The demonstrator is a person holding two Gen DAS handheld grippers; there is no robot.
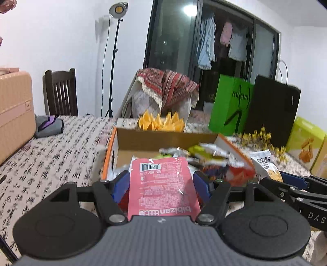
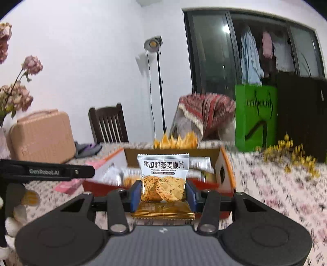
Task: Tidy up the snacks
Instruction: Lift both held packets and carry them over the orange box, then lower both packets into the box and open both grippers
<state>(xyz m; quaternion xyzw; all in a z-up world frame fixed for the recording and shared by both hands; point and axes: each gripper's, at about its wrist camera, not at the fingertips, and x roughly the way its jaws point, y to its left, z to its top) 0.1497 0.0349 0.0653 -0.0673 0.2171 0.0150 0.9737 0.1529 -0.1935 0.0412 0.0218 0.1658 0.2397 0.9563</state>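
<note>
Ahead, snack-filled cardboard box; beyond, seemingly orange paper flowers.

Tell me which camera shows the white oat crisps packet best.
Right wrist view: the white oat crisps packet stands front-on and sharp between the right gripper pads, its label readable. The left wrist view shows it only small, near the right edge, partly hidden.

White walls stood behind the desk; a lit lamp on a stand, a dark wooden chair and dark glass doors stood beyond its far edge.
</note>
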